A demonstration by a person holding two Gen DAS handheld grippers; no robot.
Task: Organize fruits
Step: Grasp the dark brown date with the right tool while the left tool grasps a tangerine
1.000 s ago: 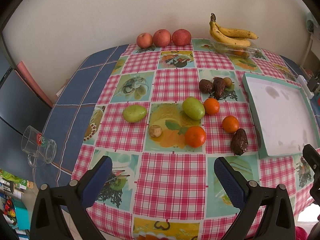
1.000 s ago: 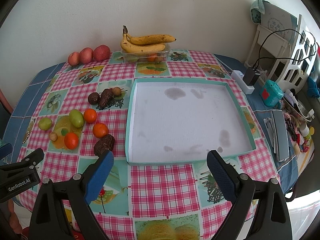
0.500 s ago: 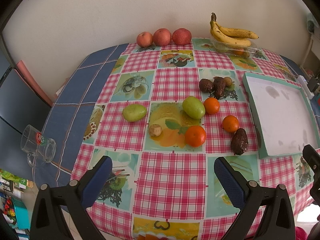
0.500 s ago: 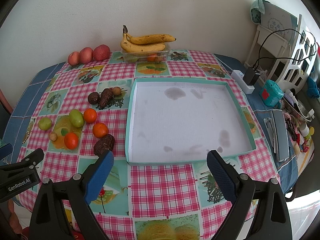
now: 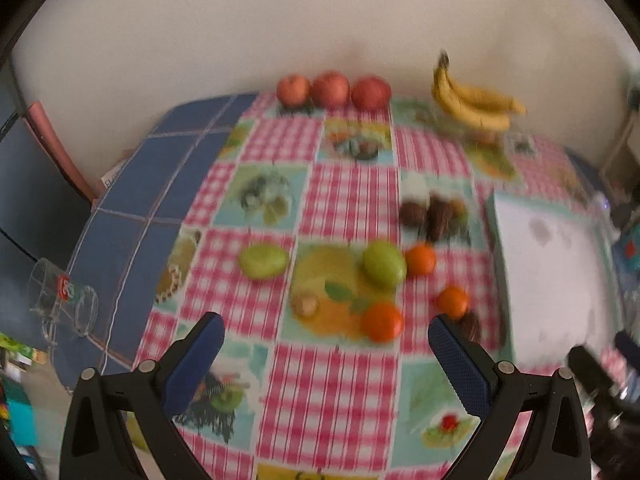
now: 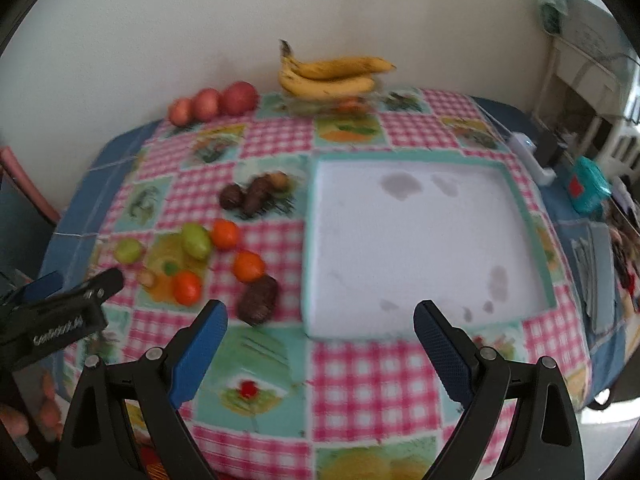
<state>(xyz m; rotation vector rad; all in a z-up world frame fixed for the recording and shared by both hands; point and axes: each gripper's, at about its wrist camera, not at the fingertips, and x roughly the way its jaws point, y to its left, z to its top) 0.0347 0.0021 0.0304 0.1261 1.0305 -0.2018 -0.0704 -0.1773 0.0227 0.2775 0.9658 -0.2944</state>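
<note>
Both hand-held grippers, left (image 5: 324,326) and right (image 6: 320,314), are wide open; pinch one near orange (image 5: 382,322) gently for the tray (image 6: 308,248).

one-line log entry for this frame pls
left claw: open, empty | right claw: open, empty | tray: empty | fruit on tablecloth | phase: approach

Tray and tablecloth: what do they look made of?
Tray: probably foam or light plastic; matte white floor with grey stains, teal rim. Tablecloth: looks like wipeable vinyl oilcloth, with printed pink check and fruit panels lying smooth over the edge; blur leaves sheen unclear.
</note>
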